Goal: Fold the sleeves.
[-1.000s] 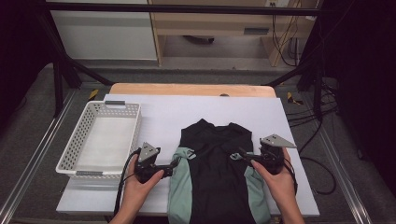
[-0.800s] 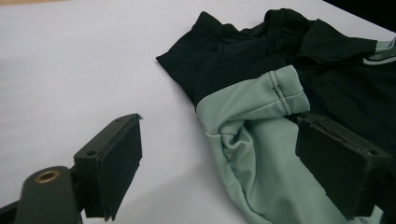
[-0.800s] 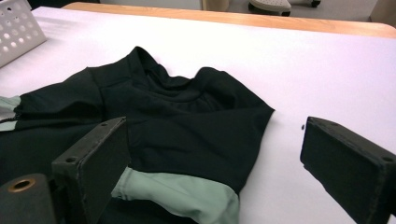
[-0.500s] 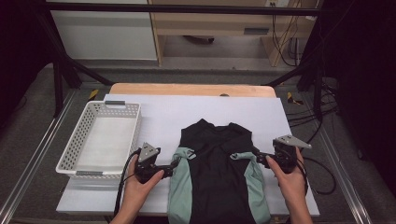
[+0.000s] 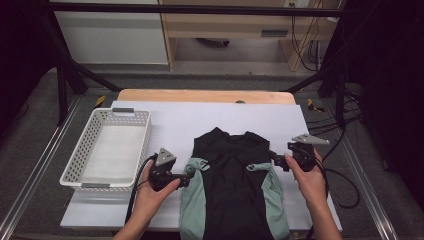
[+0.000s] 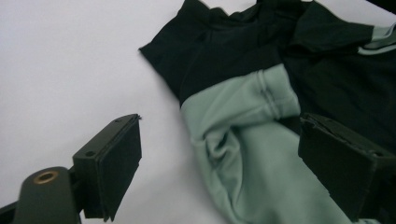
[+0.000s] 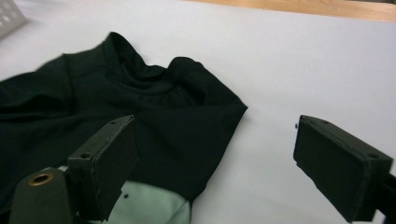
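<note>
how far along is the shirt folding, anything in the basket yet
Early stage. Done: the black shirt lies flat on the white mat, both green sleeves folded in over its sides. In hand: nothing; the left tongs and right tongs sit open at the shirt's edges, gripping no cloth. Left: probably folding the body, then placing it in the white basket, which holds nothing.

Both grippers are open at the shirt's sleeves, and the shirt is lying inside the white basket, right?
Not quite. The shirt lies flat on the white table cover, beside the white basket, not in it; the high view shows the basket holding nothing. The rest holds: the left gripper and right gripper are both open at the sleeves.
</note>
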`<state>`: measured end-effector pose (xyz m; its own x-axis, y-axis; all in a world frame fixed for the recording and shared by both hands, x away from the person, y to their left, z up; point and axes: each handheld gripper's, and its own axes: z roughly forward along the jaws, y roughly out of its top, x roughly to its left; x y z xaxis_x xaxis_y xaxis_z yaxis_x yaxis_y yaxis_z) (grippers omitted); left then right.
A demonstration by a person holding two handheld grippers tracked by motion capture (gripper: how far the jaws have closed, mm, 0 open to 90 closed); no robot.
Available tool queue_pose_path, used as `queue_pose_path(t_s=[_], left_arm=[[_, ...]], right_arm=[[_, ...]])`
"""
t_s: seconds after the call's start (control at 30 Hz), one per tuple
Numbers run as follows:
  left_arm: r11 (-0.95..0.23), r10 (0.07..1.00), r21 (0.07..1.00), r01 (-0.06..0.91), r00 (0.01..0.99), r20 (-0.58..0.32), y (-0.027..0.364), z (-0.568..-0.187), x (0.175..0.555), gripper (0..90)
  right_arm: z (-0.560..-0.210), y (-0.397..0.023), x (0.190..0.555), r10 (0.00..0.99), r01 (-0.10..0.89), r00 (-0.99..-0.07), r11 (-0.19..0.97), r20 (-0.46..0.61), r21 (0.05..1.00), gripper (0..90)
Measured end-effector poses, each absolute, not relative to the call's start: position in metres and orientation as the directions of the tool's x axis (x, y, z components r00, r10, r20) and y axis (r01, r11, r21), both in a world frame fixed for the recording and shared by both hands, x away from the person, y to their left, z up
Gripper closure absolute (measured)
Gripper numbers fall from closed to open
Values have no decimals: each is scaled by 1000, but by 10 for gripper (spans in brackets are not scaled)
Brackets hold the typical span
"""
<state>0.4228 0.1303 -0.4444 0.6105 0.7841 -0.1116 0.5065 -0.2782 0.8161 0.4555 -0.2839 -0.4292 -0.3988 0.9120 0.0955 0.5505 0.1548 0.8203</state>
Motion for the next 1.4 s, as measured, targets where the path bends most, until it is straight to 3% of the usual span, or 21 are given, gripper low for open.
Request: queue_pose_path(t_s=[0.3, 0.47, 0.7, 1.4], left_arm=[[-317, 779, 834, 452, 626, -43, 110, -420, 460, 116], [-304, 783, 852, 426, 621, -31, 105, -421, 473, 108], [-277, 798, 851, 446, 601, -55, 102, -431, 487, 108], [-301, 820, 814, 496, 571, -45, 102, -447, 509, 113]], right_arm=[[-430, -278, 491, 911, 561, -395, 136, 120, 817, 193], [-437, -277, 493, 909, 554, -388, 99, 151, 827, 188], [-444, -272, 498, 925, 540, -375, 171, 54, 824, 167], [-455, -265, 504, 903, 554, -420, 180, 87, 813, 152]])
